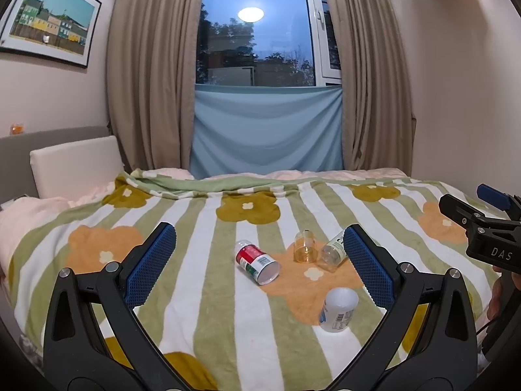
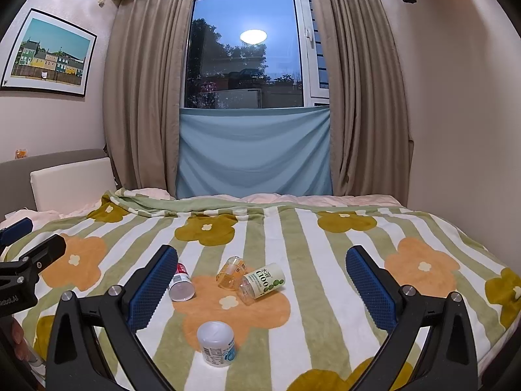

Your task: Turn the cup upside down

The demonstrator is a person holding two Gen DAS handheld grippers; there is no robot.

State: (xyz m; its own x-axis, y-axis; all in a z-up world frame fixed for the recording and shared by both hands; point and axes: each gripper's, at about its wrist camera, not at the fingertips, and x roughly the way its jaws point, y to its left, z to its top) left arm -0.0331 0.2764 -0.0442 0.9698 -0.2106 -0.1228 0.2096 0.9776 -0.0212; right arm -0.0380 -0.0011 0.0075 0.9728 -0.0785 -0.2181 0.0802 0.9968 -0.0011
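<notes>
Both left tongs [image 1: 259, 267] and right tongs [image 2: 262, 288] wide open, holding nothing; small see-through orange cup [image 1: 305, 247] on the soft bed blanket [image 1: 195, 228], between other little bottles; probably light, hard, slippery; best pinched across its sides.

The left gripper [image 1: 259, 267] is held level with its jaws wide apart and nothing between them. The right gripper [image 2: 262, 288] has the same pose, jaws also spread and empty. The two grippers are side by side, apart.
</notes>
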